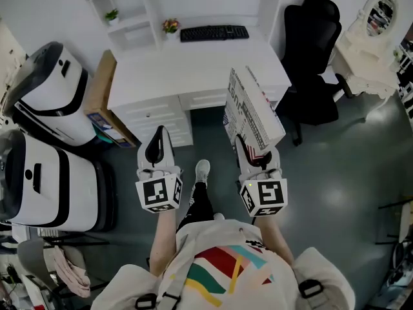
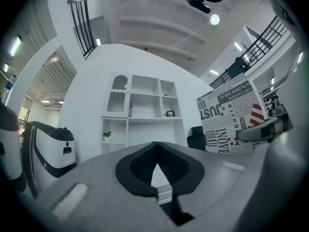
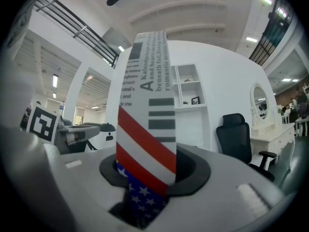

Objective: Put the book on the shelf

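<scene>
The book (image 1: pixel 251 112) has a newsprint cover with a stars-and-stripes flag on it. It stands upright over the floor in front of the white desk (image 1: pixel 193 70), and my right gripper (image 1: pixel 253 148) is shut on its lower end. In the right gripper view its spine (image 3: pixel 147 120) rises from between the jaws. My left gripper (image 1: pixel 157 146) hovers a little to the left of the book, shut and empty. The white shelf (image 1: pixel 132 11) stands at the desk's back left. It shows ahead in the left gripper view (image 2: pixel 145 105), with the book (image 2: pixel 231 120) to its right.
A keyboard (image 1: pixel 214 33) and a small plant (image 1: pixel 170 26) lie on the desk. A black office chair (image 1: pixel 316 63) stands to the right, with a white dressing table and mirror (image 1: pixel 371 37) beyond it. Two big white machines (image 1: pixel 45 95) and a cardboard box (image 1: pixel 103 102) fill the left.
</scene>
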{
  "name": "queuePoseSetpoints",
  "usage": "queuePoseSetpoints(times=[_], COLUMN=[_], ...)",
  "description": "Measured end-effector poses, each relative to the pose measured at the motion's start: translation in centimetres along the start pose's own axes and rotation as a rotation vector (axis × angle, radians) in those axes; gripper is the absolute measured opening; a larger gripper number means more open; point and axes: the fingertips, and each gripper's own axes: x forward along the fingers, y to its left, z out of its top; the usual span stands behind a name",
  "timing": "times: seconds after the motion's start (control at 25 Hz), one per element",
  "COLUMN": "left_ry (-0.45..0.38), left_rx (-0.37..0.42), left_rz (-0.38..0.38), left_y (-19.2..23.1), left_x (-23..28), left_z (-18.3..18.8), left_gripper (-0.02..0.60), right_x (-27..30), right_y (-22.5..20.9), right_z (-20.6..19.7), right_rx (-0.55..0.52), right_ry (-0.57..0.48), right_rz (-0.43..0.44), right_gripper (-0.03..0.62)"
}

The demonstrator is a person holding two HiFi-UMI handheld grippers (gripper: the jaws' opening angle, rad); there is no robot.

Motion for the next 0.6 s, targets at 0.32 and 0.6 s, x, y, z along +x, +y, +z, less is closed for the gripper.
queuePoseSetpoints(times=[0.32, 0.6], left_ry=[0.0, -0.004], left_rx=[0.004, 0.009], left_rz=[-0.028, -0.09], left_y=[0.0, -0.7], left_x=[6.5, 13.3], left_z=[-0.5, -0.4], left_gripper=[-0.002, 0.0], right_x=[4.2, 10.2], right_y=[-3.0, -6.2], right_z=[0.5, 1.6], right_rx=[0.006, 0.037], right_ry=[-0.023, -0.04], right_rz=[-0.02, -0.046], right_gripper=[0.156, 0.156])
